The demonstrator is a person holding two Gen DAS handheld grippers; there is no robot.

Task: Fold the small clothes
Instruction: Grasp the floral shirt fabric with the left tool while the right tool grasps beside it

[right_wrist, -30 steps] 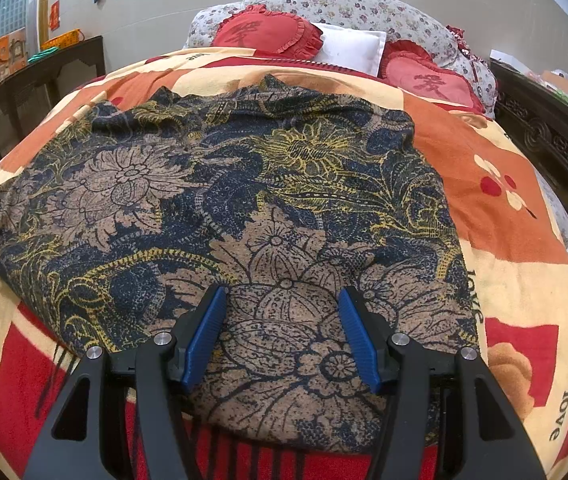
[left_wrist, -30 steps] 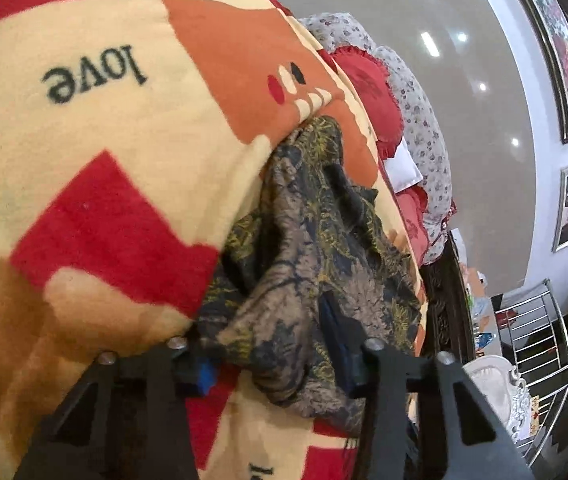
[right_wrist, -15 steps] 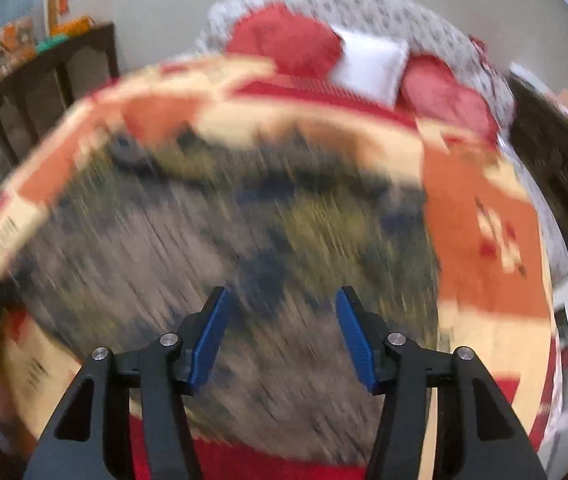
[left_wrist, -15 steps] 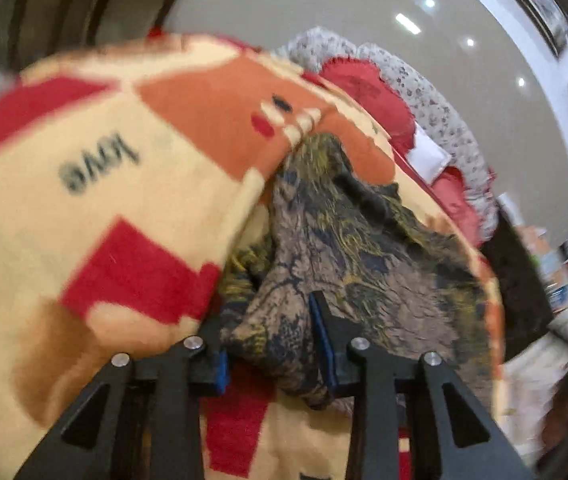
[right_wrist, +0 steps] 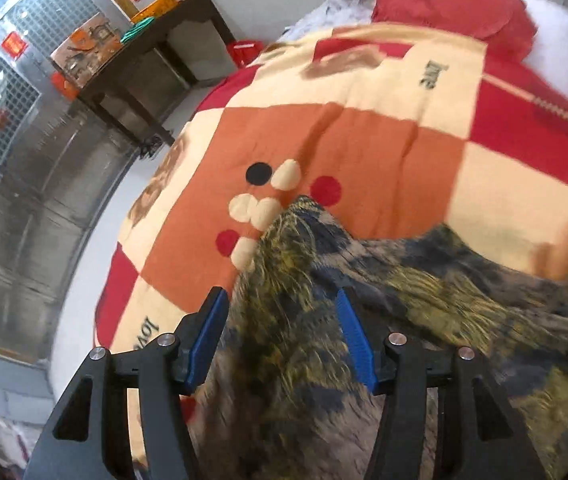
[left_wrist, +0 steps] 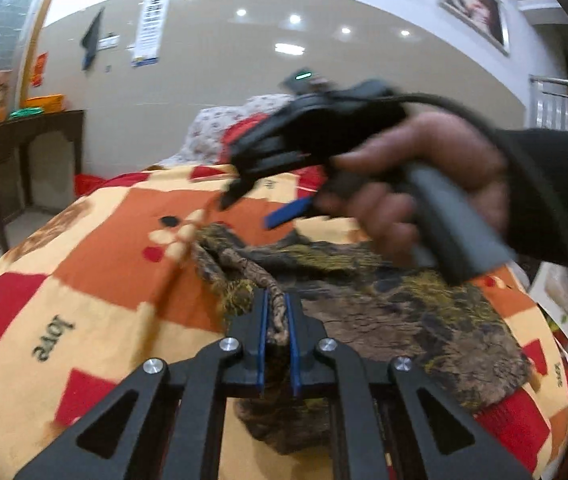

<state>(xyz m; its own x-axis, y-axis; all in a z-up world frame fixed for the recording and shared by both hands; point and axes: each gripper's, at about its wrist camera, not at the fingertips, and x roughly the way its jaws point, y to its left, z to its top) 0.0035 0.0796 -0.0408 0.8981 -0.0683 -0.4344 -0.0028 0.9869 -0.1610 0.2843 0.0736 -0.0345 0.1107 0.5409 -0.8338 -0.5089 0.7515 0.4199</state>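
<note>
A dark floral garment [left_wrist: 383, 304] in brown, navy and yellow lies spread on the bed blanket [left_wrist: 96, 280]. My left gripper [left_wrist: 276, 308] is shut on a bunched fold of its near edge, which rises between the blue pads. A hand in a black sleeve [left_wrist: 423, 184] holds my right gripper [left_wrist: 258, 208] above the garment's far corner, its jaws apart. In the right wrist view the right gripper [right_wrist: 280, 300] is open over the garment [right_wrist: 323, 360]. Cloth lies under and between the blue pads [right_wrist: 208, 332] without being pinched.
The blanket [right_wrist: 363, 152] is patched red, orange and cream, with "love" printed on it. Red and white pillows [right_wrist: 463, 0] lie at the head. A dark wooden side table [left_wrist: 24, 160] stands left of the bed, and a metal rack [left_wrist: 563, 104] stands at the right.
The left gripper closed on the garment's edge, lifted and rolled level. The right gripper swung across the garment to its far corner and now shows in the left wrist view.
</note>
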